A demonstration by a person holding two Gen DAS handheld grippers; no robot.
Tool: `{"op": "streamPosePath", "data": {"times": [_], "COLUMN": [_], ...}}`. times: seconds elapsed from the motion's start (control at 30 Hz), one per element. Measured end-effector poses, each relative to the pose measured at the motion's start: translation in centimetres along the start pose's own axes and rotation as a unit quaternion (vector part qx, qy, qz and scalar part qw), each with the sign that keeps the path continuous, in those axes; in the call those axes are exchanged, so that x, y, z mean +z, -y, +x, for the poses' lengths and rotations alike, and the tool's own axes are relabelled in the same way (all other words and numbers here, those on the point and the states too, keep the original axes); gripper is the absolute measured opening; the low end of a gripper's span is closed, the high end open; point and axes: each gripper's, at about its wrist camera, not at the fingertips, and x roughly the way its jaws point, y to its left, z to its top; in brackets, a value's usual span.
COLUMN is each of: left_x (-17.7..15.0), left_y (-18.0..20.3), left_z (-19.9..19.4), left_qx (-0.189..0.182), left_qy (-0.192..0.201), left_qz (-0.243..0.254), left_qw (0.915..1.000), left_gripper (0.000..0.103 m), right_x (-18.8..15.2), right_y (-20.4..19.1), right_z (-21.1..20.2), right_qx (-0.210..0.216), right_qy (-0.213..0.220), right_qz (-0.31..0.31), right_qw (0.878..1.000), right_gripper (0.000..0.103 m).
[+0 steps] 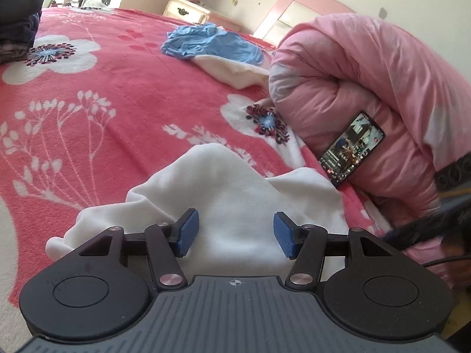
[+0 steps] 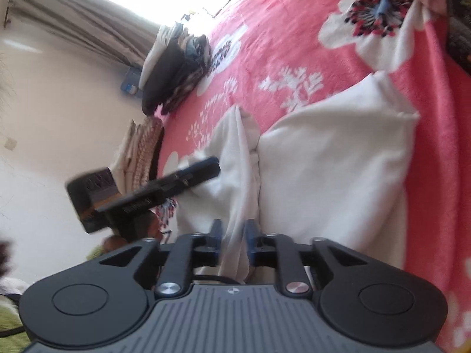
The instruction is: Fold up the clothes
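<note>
A white garment [image 1: 235, 203] lies crumpled on the near part of a red floral blanket [image 1: 117, 88] covering a bed. The left gripper [image 1: 235, 234] hovers just above it, jaws apart and holding nothing. The right gripper [image 2: 232, 241] has a fold of the white cloth between its narrowly parted blue pads [image 2: 217, 235]; blur hides whether they press it. Farther away lie a blue garment [image 1: 212, 44] and, right, a rolled pink quilt [image 1: 368, 88] with a lit phone [image 1: 350, 147] leaning against it

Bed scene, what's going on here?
A person with a gripper in each hand is folding a white garment on the red floral blanket. The left gripper hangs open over the cloth, gripping nothing. The right gripper has a strip of the white fabric between its narrowly parted jaws. Folding looks unfinished.
</note>
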Motion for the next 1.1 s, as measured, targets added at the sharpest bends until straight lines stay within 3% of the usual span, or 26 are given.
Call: {"op": "streamPosePath", "data": {"times": [0.13,0.23,0.3,0.4,0.47,0.53,0.67,0.77,0.8,0.87,0.97,1.07,1.1], "left_x": [0.1,0.3,0.4,0.5,0.5,0.5,0.6,0.5,0.5,0.5,0.9,1.4,1.4], "left_y": [-0.4,-0.5,-0.6,-0.6,-0.6,-0.6,-0.7,-0.9,-1.0,-1.0,-0.9,-0.6,-0.7], "left_z": [-0.1,0.2,0.3,0.5,0.5,0.6,0.7,1.0,1.0,1.1,0.8,0.2,0.0], "left_qx": [-0.010,-0.020,-0.027,-0.039,-0.050,-0.058,-0.075,-0.082,-0.083,-0.082,-0.075,-0.065,-0.064], "left_qy": [0.002,0.004,0.007,0.010,0.010,0.007,0.003,0.003,0.003,0.000,-0.017,-0.034,-0.037], "left_qz": [-0.015,-0.024,-0.029,-0.031,-0.030,-0.027,-0.026,-0.027,-0.026,-0.025,-0.015,0.003,0.003], "left_qw": [0.9998,0.9995,0.9992,0.9987,0.9982,0.9979,0.9968,0.9962,0.9962,0.9963,0.9970,0.9973,0.9973], "left_gripper": [0.057,0.057,0.057,0.057,0.057,0.057,0.058,0.058,0.058,0.058,0.058,0.058,0.058], "right_x": [1.9,3.3,3.4,1.5,-0.9,-2.8,-5.0,-5.9,-5.9,-5.2,-3.1,-1.2,-0.6], "right_y": [-1.5,-4.0,-5.6,-7.2,-6.4,-4.2,-2.0,-2.0,-1.9,-1.6,0.2,2.1,2.1], "right_z": [-4.3,-4.0,-1.6,2.0,2.6,1.8,-3.6,-7.6,-8.5,-9.9,-10.5,-9.2,-8.3], "right_qx": [0.001,0.068,0.124,0.173,0.155,0.120,0.012,-0.071,-0.094,-0.122,-0.120,-0.100,-0.089], "right_qy": [0.059,0.029,-0.046,-0.185,-0.260,-0.327,-0.397,-0.421,-0.407,-0.337,-0.185,-0.105,-0.099], "right_qz": [-0.066,-0.113,-0.129,-0.147,-0.149,-0.093,-0.034,-0.021,-0.019,-0.011,0.020,0.034,0.033], "right_qw": [0.996,0.991,0.983,0.956,0.941,0.933,0.917,0.904,0.908,0.933,0.975,0.989,0.991], "right_gripper": [0.033,0.033,0.033,0.033,0.030,0.030,0.036,0.045,0.049,0.052,0.053,0.053,0.055]}}
